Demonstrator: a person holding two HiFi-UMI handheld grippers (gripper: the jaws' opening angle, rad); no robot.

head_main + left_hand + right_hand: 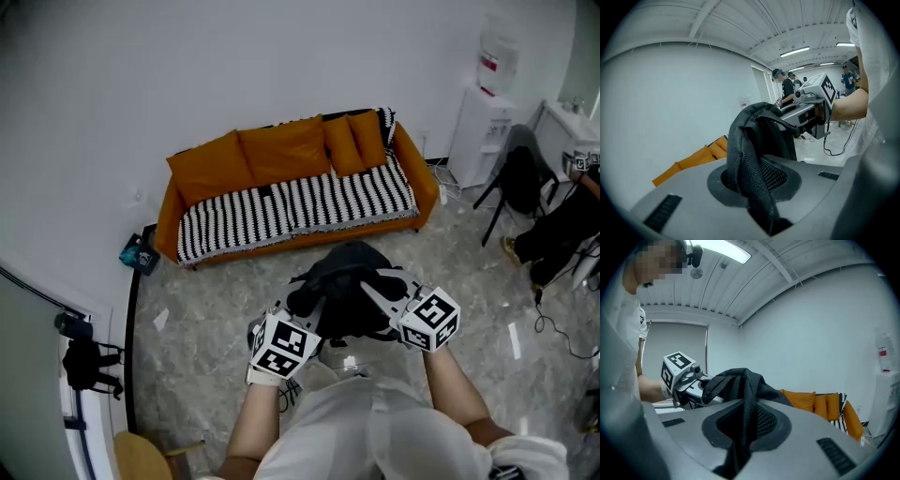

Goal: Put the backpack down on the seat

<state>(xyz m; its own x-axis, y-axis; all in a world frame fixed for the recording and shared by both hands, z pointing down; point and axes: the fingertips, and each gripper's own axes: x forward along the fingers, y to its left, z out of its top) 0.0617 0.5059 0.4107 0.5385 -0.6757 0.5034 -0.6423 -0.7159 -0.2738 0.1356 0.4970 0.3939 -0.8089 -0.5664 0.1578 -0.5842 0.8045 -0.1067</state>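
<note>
The left hand-held gripper (757, 187) and right hand-held gripper (743, 427) each clamped a strap of the backpack (342, 281); the sofa seat (291, 211) lay ahead, upper centre.

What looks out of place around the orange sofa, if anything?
Nothing is spilled or damaged. A small teal object lies on the floor at the sofa's left end in the head view, and a white scrap lies nearby.

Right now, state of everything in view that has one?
Black fabric backpack: lifted by its straps, not set down.
Left gripper: shut on a mesh backpack strap.
Right gripper: shut on a backpack strap.
Orange sofa: orange cushions upright along its back.
Black-and-white striped throw: spread over the seat.
</note>
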